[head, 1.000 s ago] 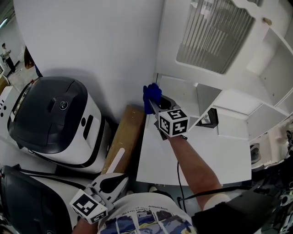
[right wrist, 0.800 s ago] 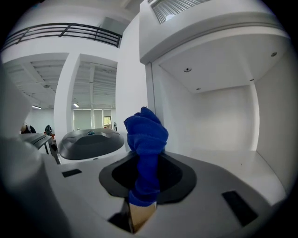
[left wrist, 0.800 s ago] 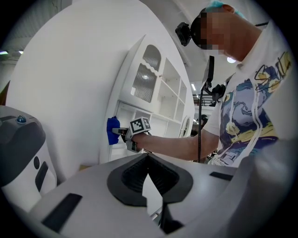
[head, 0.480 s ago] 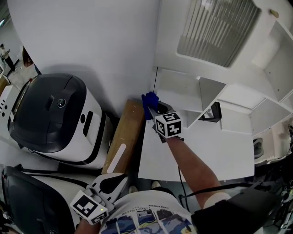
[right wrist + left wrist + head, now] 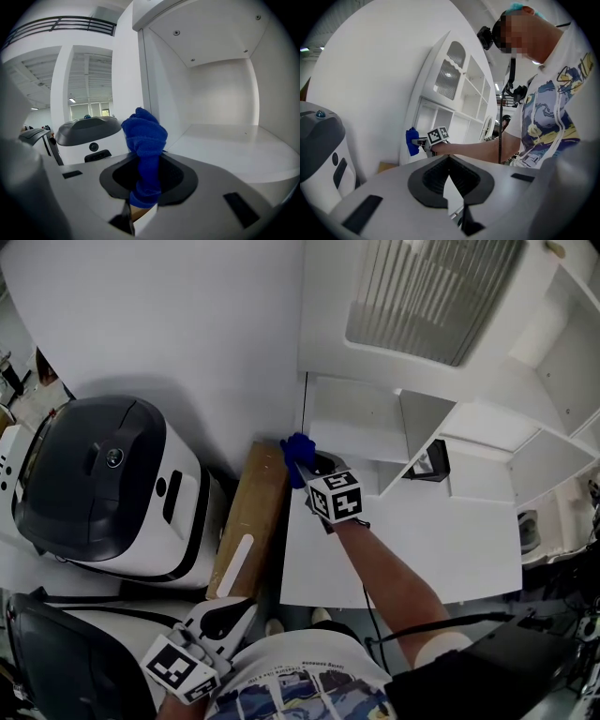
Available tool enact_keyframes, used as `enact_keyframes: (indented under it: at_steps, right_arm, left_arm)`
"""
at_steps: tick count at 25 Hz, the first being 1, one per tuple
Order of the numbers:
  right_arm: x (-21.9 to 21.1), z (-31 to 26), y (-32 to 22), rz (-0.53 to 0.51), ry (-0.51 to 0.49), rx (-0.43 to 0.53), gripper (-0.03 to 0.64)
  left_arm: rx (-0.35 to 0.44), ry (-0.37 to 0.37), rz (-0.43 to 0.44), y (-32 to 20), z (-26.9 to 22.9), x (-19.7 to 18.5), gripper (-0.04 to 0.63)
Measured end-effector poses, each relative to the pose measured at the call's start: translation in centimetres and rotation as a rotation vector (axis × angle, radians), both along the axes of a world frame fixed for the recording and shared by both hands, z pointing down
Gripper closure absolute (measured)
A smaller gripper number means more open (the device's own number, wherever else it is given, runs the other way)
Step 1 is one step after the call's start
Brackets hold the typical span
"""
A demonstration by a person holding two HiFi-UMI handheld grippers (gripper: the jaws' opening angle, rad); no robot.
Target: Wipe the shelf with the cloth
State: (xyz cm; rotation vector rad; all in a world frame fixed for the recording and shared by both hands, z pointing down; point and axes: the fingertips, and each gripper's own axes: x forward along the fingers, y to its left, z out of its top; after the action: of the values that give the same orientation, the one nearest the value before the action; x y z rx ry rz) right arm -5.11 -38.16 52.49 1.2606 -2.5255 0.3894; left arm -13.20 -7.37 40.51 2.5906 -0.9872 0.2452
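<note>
My right gripper [image 5: 305, 470] is shut on a bunched blue cloth [image 5: 298, 456], held at the front left corner of the white shelf unit's low compartment [image 5: 361, 423]. In the right gripper view the cloth [image 5: 145, 140] stands up between the jaws, with the bare white shelf floor [image 5: 234, 150] stretching to the right and beyond it. My left gripper [image 5: 230, 615] hangs low by the person's body, far from the shelf. Its jaws are shut with nothing in them [image 5: 449, 159]. In that view the cloth [image 5: 412, 141] shows small against the shelf unit.
A white and black machine [image 5: 103, 484] stands left of the shelf unit, and a second one [image 5: 56, 662] lies lower left. A brown wooden board [image 5: 248, 517] lies between the machine and the unit. A small black object [image 5: 429, 462] sits in the neighbouring compartment.
My right gripper has drawn back with the cloth, from inside the compartment's left side toward its front left corner. The left gripper has stayed put.
</note>
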Motion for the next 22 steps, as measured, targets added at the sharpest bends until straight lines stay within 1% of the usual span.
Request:
enact_keyframes:
  at_steps: [8, 22]
  right_arm:
    - [4.1, 0.6, 0.3, 0.057, 0.025, -0.008, 0.509]
    - [14.5, 1.1, 1.2, 0.197, 0.078, -0.01, 0.509]
  left_arm:
    - [0.008, 0.005, 0.053, -0.5, -0.2, 1.9, 0.583]
    - [0.02, 0.013, 0.151, -0.5, -0.5, 5.9, 0.583]
